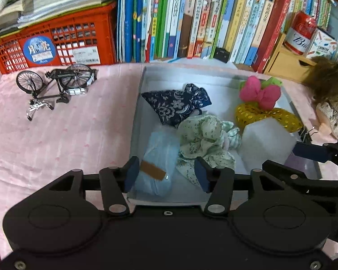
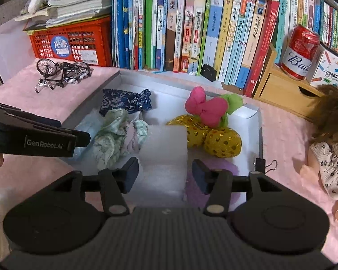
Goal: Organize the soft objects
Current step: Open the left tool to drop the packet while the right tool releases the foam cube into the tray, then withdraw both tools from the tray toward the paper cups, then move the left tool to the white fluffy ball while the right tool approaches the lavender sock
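Note:
A shallow white box [image 1: 138, 103] [image 2: 252, 112] on the pink cloth holds soft things: a navy floral pouch [image 1: 173, 103] [image 2: 124, 100], a pale green floral cloth [image 1: 202, 139] [image 2: 115, 137], a light blue pack [image 1: 157, 157], a white foam block [image 1: 266, 144] [image 2: 164, 148], a gold sequin toy [image 1: 250, 112] [image 2: 218, 141] and a pink bow plush [image 1: 261, 92] [image 2: 205, 105]. My left gripper [image 1: 166, 173] is open above the blue pack at the box's near edge. My right gripper [image 2: 165, 173] is open around the foam block's near end.
A model bicycle [image 1: 56, 83] [image 2: 60, 72] lies on the cloth at the left. A red crate [image 1: 54, 47] and a row of books [image 1: 191, 18] stand behind. A doll [image 2: 331, 153] lies at the right, near a binder clip [image 2: 263, 165]. A red can [image 2: 299, 51] sits on a wooden drawer box.

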{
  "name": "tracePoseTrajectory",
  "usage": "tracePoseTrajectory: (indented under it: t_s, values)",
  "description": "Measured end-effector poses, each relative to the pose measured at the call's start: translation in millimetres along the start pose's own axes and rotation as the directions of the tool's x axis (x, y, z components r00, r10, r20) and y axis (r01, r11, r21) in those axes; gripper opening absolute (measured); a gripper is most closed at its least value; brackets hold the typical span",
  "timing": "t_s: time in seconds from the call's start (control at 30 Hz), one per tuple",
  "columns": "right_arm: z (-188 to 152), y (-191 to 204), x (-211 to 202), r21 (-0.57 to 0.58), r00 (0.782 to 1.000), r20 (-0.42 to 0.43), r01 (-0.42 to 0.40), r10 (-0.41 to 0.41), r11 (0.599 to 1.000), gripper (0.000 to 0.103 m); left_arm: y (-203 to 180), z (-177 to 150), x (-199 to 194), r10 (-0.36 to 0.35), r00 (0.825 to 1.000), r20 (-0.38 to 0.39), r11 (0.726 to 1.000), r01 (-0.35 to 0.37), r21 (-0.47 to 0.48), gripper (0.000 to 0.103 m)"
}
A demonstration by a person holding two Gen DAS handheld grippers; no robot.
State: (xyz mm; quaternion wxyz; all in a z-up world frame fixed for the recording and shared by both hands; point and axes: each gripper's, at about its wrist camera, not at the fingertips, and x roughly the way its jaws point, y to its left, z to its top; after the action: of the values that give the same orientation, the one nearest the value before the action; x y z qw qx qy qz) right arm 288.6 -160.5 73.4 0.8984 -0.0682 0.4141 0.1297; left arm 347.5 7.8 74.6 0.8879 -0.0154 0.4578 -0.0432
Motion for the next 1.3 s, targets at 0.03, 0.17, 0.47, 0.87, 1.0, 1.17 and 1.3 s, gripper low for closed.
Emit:
tracePoseTrajectory:
  t_s: [0.03, 0.17, 0.47, 0.87, 1.0, 1.17, 1.3]
  values:
    - [0, 1, -4, -0.001, 1.0, 0.007, -0.001, 0.001, 1.0, 0.069, 0, -1, -5, 0.0, 1.0, 0.009, 1.0, -0.001, 0.003, 0.057]
    - [-4, 7, -26, -0.029, 0.999, 0.053, -0.006, 0.008, 1.0, 0.073, 2, -10, -31, -0.019, 0.998, 0.06, 0.999, 0.017, 0.036, 0.065]
    - [-36, 28, -98, -0.152, 0.977, 0.21, -0.01, 0.042, 0.988, 0.08, 23, -46, -104, -0.106, 0.978, 0.18, 0.993, 0.096, 0.065, 0.072]
    - [-111, 63, -166, -0.271, 0.924, 0.363, -0.015, 0.117, 0.962, 0.085, 73, -132, -176, -0.146, 0.94, 0.309, 0.989, 0.131, 0.067, 0.073]
    - [-137, 75, -174, -0.306, 0.92, 0.368, -0.019, 0.137, 0.952, 0.086, 90, -169, -187, -0.144, 0.929, 0.34, 0.99, 0.138, 0.042, 0.073]
    - [-173, 102, -167, -0.394, 0.925, 0.344, -0.013, 0.16, 0.919, 0.086, 100, -225, -185, -0.094, 0.907, 0.41, 0.995, 0.099, 0.01, 0.077]
    - [-192, 121, -153, -0.441, 0.928, 0.36, 0.076, 0.098, 0.895, 0.086, 98, -251, -167, -0.075, 0.917, 0.391, 0.997, 0.073, 0.019, 0.077]
